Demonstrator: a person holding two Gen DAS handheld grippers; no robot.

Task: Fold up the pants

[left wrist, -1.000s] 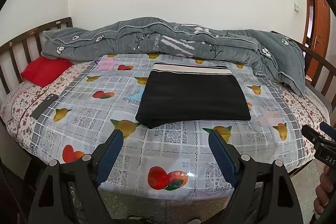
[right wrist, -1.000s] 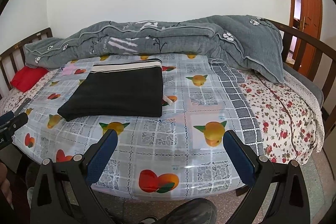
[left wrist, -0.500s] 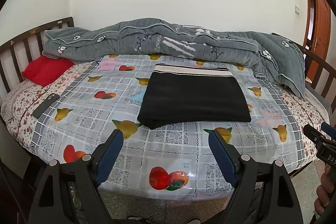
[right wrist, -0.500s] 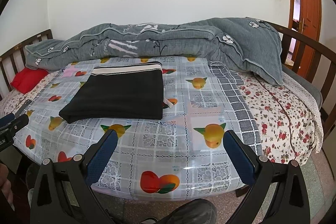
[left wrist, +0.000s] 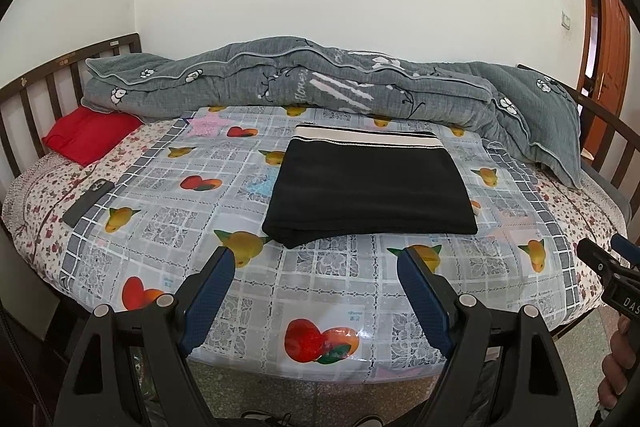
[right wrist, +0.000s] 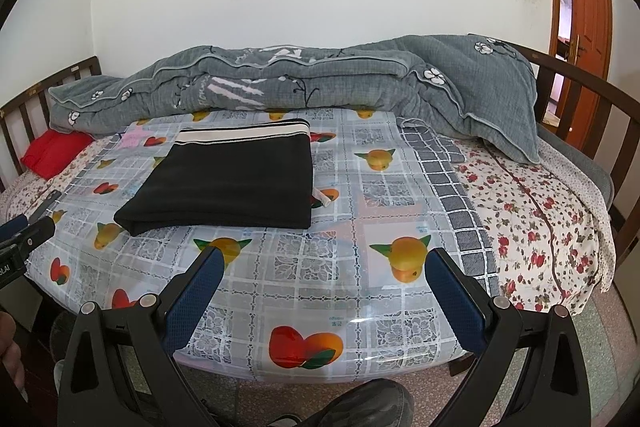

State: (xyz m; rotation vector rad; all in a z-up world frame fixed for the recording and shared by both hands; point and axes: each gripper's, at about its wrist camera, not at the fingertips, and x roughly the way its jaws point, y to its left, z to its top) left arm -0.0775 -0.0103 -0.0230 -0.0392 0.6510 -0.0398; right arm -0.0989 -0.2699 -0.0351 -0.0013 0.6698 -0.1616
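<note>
Black pants (left wrist: 370, 189) with a white striped waistband lie folded into a flat rectangle on the bed's fruit-print plastic cover (left wrist: 320, 283); the right wrist view shows the same pants (right wrist: 232, 179) left of centre. My left gripper (left wrist: 314, 259) hovers open over the bed's near edge, short of the pants, with nothing between its blue pads. My right gripper (right wrist: 320, 261) is open too, to the right of the pants, and holds nothing. Each gripper's tip shows at the edge of the other's view.
A rolled grey quilt (left wrist: 320, 87) lies along the far side by the wall. A red pillow (left wrist: 90, 139) and a dark phone (left wrist: 88, 201) sit at the left. Wooden rails (right wrist: 576, 95) ring the bed. A shoe (right wrist: 360, 403) is on the floor below.
</note>
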